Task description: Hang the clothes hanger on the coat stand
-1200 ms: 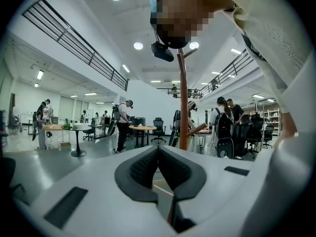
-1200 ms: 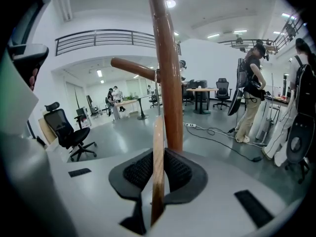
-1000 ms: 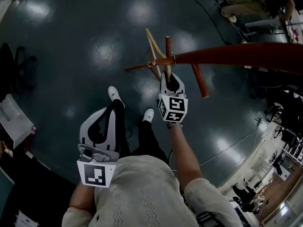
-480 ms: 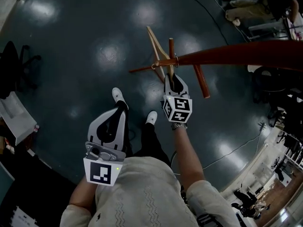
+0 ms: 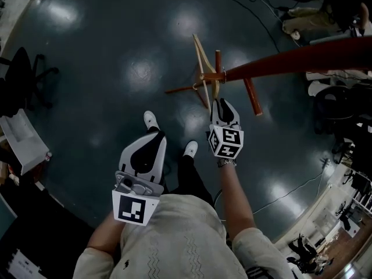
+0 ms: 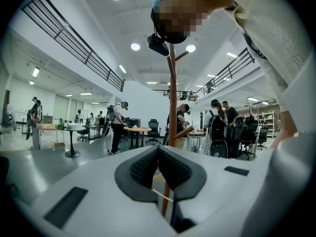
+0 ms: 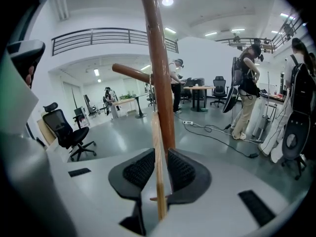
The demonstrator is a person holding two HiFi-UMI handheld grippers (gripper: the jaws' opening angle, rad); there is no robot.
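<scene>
Both grippers had drifted slightly rightward in head view. Right gripper (image 5: 220,103) pinched the wooden hanger (image 5: 202,60) close against the coat stand (image 5: 290,60). Left gripper (image 5: 152,141) pressed together, empty. Risk: releasing before the hook seats would drop the hanger.

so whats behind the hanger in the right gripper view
The coat stand's pole stands just behind the hanger clamped in the right gripper. The pole covers the room beyond.

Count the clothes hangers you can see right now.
1: a wooden clothes hanger, clamped in the right gripper, close beside the coat stand near its pegs. Others could be hidden outside these views.
</scene>
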